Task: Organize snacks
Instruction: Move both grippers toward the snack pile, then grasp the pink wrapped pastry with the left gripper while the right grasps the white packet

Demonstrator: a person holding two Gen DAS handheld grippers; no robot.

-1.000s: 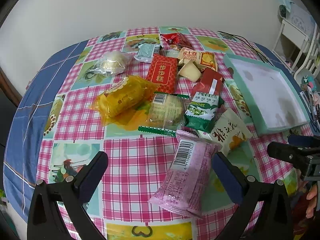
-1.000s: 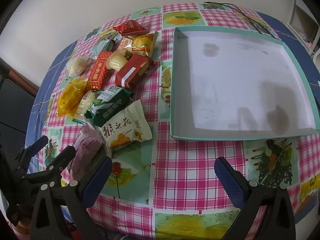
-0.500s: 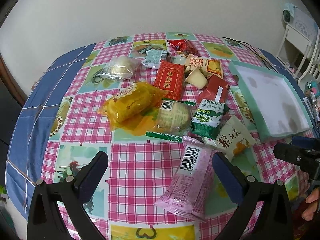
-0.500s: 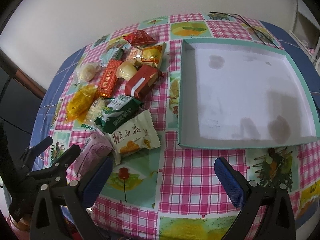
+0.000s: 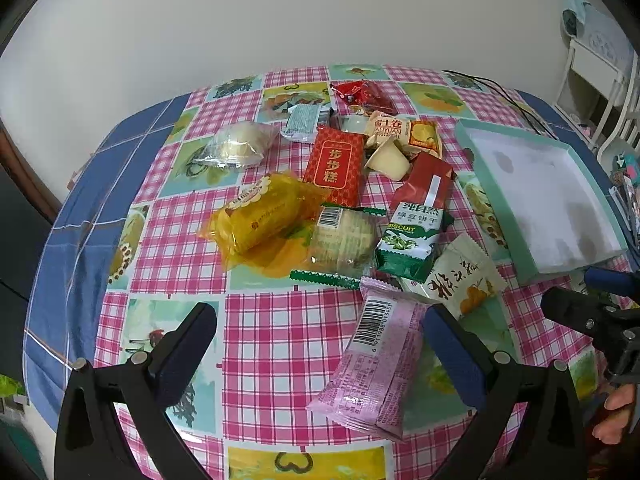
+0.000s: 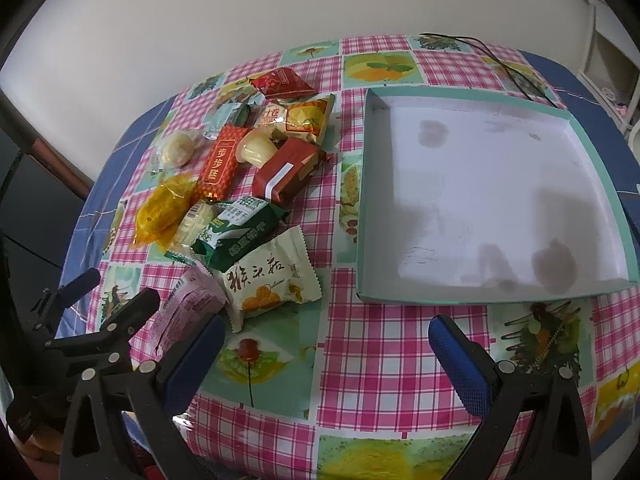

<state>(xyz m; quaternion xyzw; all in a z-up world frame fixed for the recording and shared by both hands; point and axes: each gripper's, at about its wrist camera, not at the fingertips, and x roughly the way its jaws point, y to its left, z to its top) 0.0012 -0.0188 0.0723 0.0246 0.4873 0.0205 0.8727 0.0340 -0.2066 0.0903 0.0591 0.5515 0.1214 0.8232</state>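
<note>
Left hand-held gripper (image 5: 320, 344): released, jaws wide apart, hovering over the near part of the bench (image 5: 280, 320); nothing between the fingers.
Right hand-held gripper (image 6: 324, 344): released, jaws wide, over bare cloth near the tray (image 6: 592, 292); holds nothing.
Snack pile: left half of the bench, just left of the tray, packets overlapping.
Tray: teal rim, white floor, no snacks in it; right side of the bench.
Pink packet (image 5: 380, 360): nearest item; long axis runs near-to-far, tilted slightly right at the far end; barcode end points far. It lies beside the left gripper's right finger, not gripped.
Left view only: barcode face of the pink packet; a person's fingertips (image 5: 612, 420) at the right edge; white furniture far right.
Right view only: whole tray floor with grey stains; pink packet (image 6: 188, 308) partly hidden behind the gripper finger.
Cream packet (image 6: 268, 276): just right of the pink one, overlapped at its far edge by the green packet (image 6: 236, 232).
Red box (image 5: 338, 164): long axis near-to-far, far side of the pile.
</note>
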